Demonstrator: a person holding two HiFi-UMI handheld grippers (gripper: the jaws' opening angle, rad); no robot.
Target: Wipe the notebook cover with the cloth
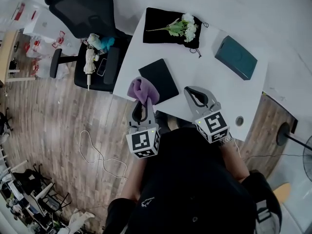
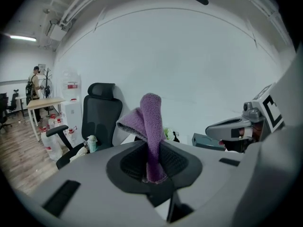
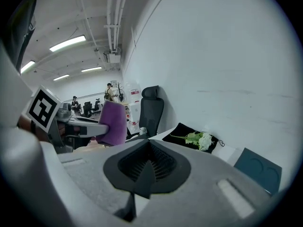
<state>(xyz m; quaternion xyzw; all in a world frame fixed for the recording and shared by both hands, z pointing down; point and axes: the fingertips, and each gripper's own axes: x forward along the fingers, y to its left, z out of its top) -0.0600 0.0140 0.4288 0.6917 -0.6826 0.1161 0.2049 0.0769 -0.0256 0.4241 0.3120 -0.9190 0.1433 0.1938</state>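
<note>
Head view: left tongs (image 1: pixel 142 106) pinching the purple cloth (image 1: pixel 143 90) by one end, poised over the near-left corner of the black notebook (image 1: pixel 161 77), which lies by the desk's (image 1: pixel 204 74) left edge. Right tongs (image 1: pixel 195 94) are pressed together, empty, just right of it. Danger: nothing pins the notebook, so a dragging wipe could shove it off, and that thin pinch might slip too.

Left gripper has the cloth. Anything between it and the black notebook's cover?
Nothing visible. The purple cloth, clamped in the left gripper, is at the near edge of the black notebook, whose cover lies bare. The right gripper, shut and empty, is off to the notebook's right.
</note>
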